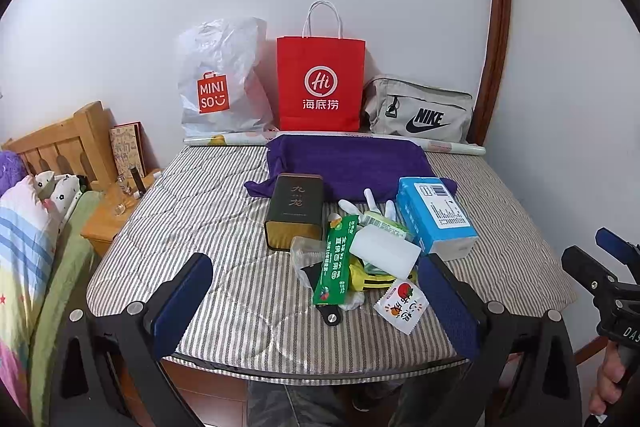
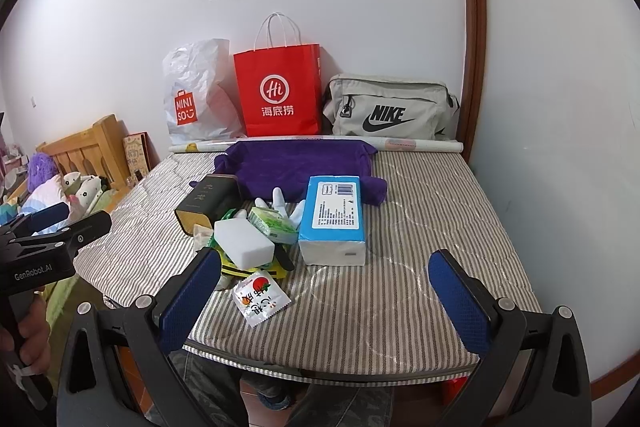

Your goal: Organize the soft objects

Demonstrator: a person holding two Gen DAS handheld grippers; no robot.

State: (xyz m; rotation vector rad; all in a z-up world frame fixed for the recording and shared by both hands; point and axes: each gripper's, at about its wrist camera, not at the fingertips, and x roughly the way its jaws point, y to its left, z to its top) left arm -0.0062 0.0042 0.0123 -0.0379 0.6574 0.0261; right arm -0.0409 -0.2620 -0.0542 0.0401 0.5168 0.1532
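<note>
Both wrist cameras look forward from the near edge of a striped mattress (image 1: 224,211) toward the far wall, each framed at the bottom by its own fingers. The left view sits slightly leftward, the right view rightward. Both share the central clutter and the red paper bag (image 2: 280,91) upper centre.

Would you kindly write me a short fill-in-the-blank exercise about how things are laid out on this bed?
1. The bag standing between the white Miniso bag and the grey Nike bag is coloured ____.
2. The towel spread in front of the bags is coloured ____.
3. The white sponge block lies to the ____ of the blue tissue pack in both views.
4. Both the left gripper and the right gripper have their fingers ____.

Missing words: red; purple; left; open
</note>
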